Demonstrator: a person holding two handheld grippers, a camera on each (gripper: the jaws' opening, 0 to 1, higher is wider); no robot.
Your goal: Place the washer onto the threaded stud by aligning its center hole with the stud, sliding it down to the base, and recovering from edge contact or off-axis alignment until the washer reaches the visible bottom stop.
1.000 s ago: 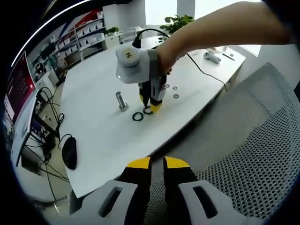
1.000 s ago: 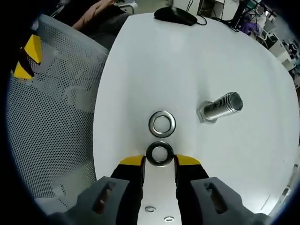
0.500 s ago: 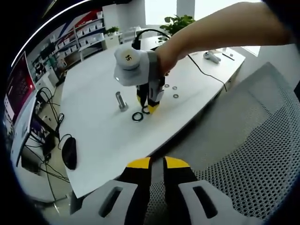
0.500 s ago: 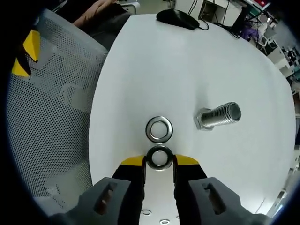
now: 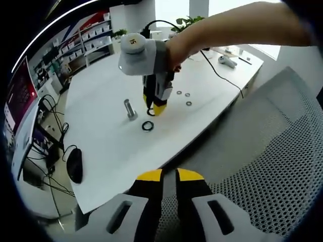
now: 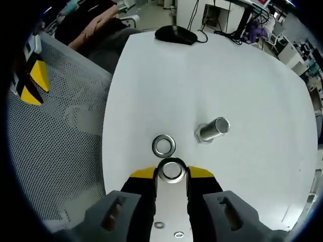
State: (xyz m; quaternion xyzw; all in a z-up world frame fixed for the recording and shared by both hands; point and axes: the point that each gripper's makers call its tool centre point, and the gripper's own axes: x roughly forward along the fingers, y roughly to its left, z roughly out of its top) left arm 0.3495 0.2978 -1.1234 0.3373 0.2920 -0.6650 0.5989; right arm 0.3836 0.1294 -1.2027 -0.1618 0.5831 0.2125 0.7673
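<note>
My right gripper (image 6: 171, 173) is shut on a steel washer (image 6: 171, 169), held by its edges a little above the white table (image 6: 242, 75). A second washer (image 6: 164, 145) lies flat on the table just beyond it. The threaded stud (image 6: 213, 130), a bolt standing on its head, is further ahead and to the right. In the left gripper view the right gripper (image 5: 154, 108) hangs over the table with a person's hand on it, the stud (image 5: 130, 108) to its left and the loose washer (image 5: 147, 126) below it. My left gripper (image 5: 169, 175) is shut with nothing in it, over a mesh chair (image 5: 262, 166).
Three small washers (image 5: 187, 95) lie right of the right gripper. A black mouse (image 6: 173, 33) and cables sit at the table's far end. The grey mesh chair (image 6: 55, 146) presses against the table's edge. Shelves and a monitor stand beyond the table.
The right gripper has closed on the nearer washer and risen off the table with it. The other washer and the stud stay put. My left gripper has not moved.
</note>
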